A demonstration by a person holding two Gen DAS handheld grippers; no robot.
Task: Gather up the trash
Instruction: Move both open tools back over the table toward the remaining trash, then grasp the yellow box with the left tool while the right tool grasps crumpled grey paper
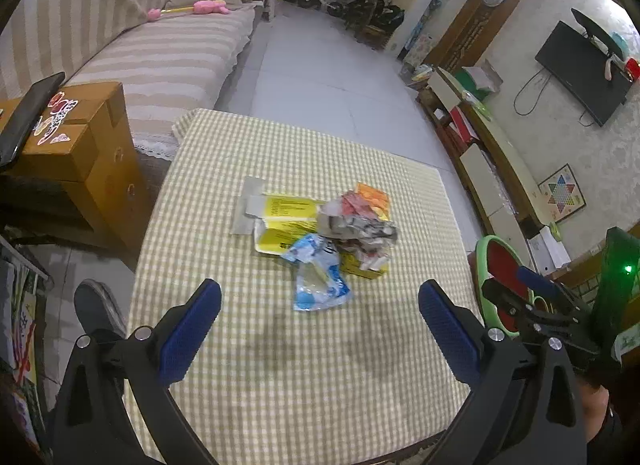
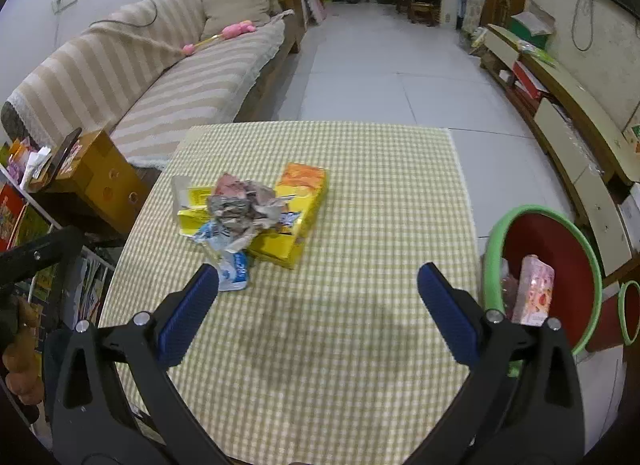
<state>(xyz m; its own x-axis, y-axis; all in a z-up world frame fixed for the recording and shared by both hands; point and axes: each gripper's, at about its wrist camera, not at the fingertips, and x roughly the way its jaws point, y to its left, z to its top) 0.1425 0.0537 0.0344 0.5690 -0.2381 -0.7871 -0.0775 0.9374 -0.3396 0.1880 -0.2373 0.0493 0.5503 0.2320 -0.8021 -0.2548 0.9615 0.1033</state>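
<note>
A pile of trash lies on the checked tablecloth (image 1: 280, 345) (image 2: 360, 185): a flattened yellow carton (image 1: 280, 221) (image 2: 280, 241), a crumpled paper wad (image 1: 356, 225) (image 2: 240, 209), a blue-and-white plastic wrapper (image 1: 320, 281) (image 2: 236, 273) and an orange packet (image 1: 374, 195) (image 2: 300, 175). A red bin with a green rim (image 1: 500, 265) (image 2: 540, 241) stands right of the table, with a pink carton (image 2: 534, 295) inside. My left gripper (image 1: 320, 305) is open and empty, just short of the wrapper. My right gripper (image 2: 318, 289) is open and empty, right of the pile.
A striped sofa (image 1: 160, 65) (image 2: 160, 77) runs along the left, with a cardboard box (image 1: 80, 137) (image 2: 100, 173) by the table's left edge. A low TV cabinet (image 1: 480, 153) (image 2: 560, 113) lines the right wall. Tiled floor (image 1: 320, 65) lies beyond the table.
</note>
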